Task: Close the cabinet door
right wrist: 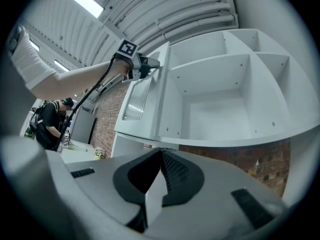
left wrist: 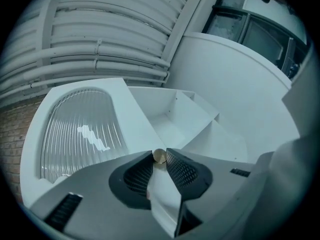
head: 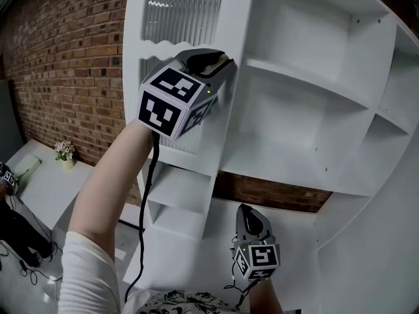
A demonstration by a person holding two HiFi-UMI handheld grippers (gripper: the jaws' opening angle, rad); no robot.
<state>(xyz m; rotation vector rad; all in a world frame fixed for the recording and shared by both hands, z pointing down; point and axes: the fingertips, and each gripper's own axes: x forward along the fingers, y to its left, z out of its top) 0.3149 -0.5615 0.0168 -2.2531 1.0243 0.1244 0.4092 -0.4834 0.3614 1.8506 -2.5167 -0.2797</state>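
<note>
The knob [left wrist: 159, 156] is clamped in the left gripper [head: 217, 61]. From the open door [head: 180, 8], the cabinet [head: 301, 129] lies rightward. The right gripper [right wrist: 160, 153] is empty, its jaws together.

Door knob [left wrist: 159, 157]: only a small brass-coloured round shows, pinched between the jaw tips of the left tongs [head: 224, 62]; the head view hides it behind them.
Cabinet door [head: 186, 18]: top cut off by the head view's upper edge; lower part hidden behind the marker cube and arm.
Cabinet [head: 308, 110]: right side and foot run out of frame.
Right tongs [head: 246, 209]: the hand is hidden under the cube, at the lower edge.
Person [head: 13, 231]: cut off at the left edge, dark.
Plant [head: 64, 151] on the bench [head: 46, 188]: too small to tell its kind.
Patterned cloth [head: 190, 301]: cut by the lower edge, unclear.
</note>
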